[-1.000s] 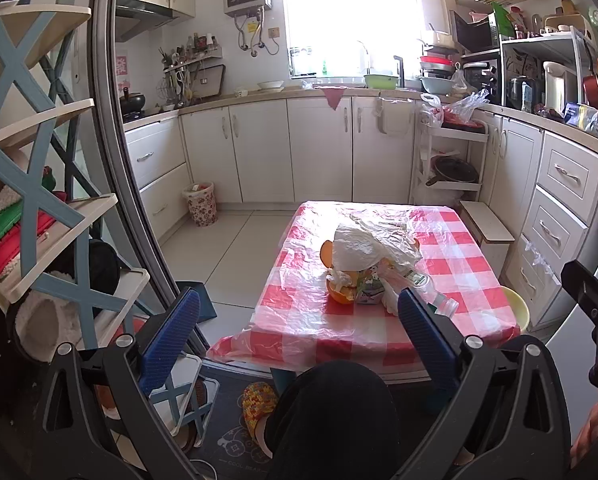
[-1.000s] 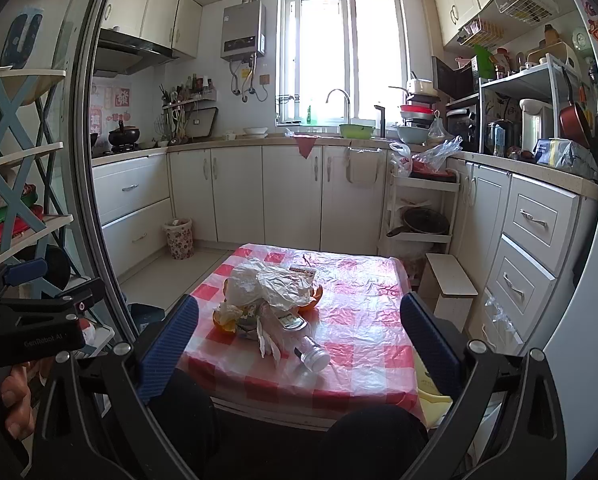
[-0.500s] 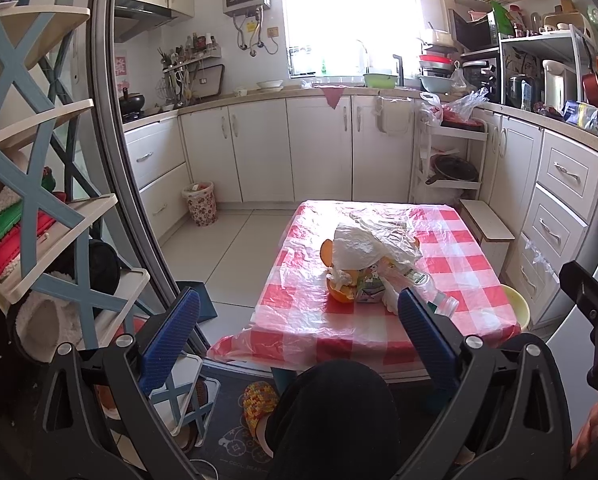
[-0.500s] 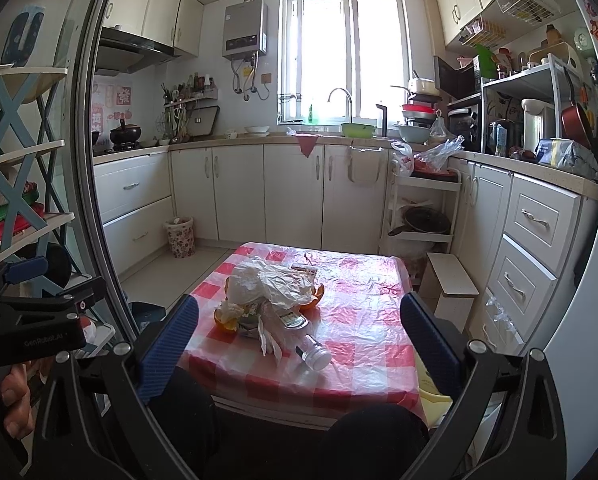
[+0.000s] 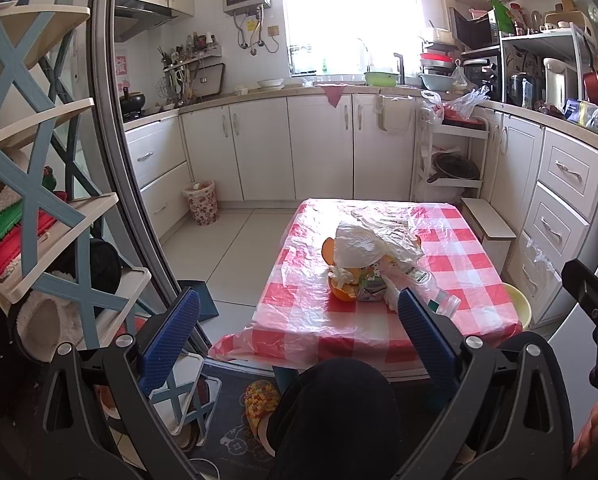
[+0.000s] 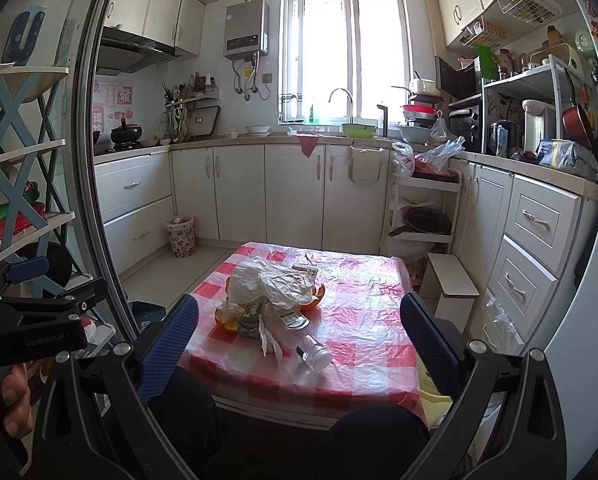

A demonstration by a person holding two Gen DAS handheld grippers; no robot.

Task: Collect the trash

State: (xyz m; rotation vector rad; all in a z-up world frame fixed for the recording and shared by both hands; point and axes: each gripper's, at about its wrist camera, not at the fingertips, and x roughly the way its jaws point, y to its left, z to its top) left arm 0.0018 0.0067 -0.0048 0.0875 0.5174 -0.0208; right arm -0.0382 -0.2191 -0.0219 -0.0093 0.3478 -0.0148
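A heap of trash lies on a low table with a red-and-white checked cover (image 5: 451, 280) (image 6: 363, 320). On top is a crumpled white plastic bag (image 5: 363, 244) (image 6: 267, 284). Under it I see orange peels (image 5: 341, 292) (image 6: 225, 320), a small carton (image 5: 371, 290) and a clear plastic bottle (image 5: 435, 292) (image 6: 309, 346) on its side. My left gripper (image 5: 295, 332) is open, well short of the table. The right gripper (image 6: 295, 340) is open too, held back above the person's dark-clad knees. Neither holds anything.
A small flowered waste bin (image 5: 201, 202) (image 6: 181, 236) stands on the floor by the left cabinets. A white stool (image 6: 451, 286) and a yellow basin (image 5: 517, 310) sit right of the table. A shelf rack with blue cross braces (image 5: 39, 200) stands close on the left.
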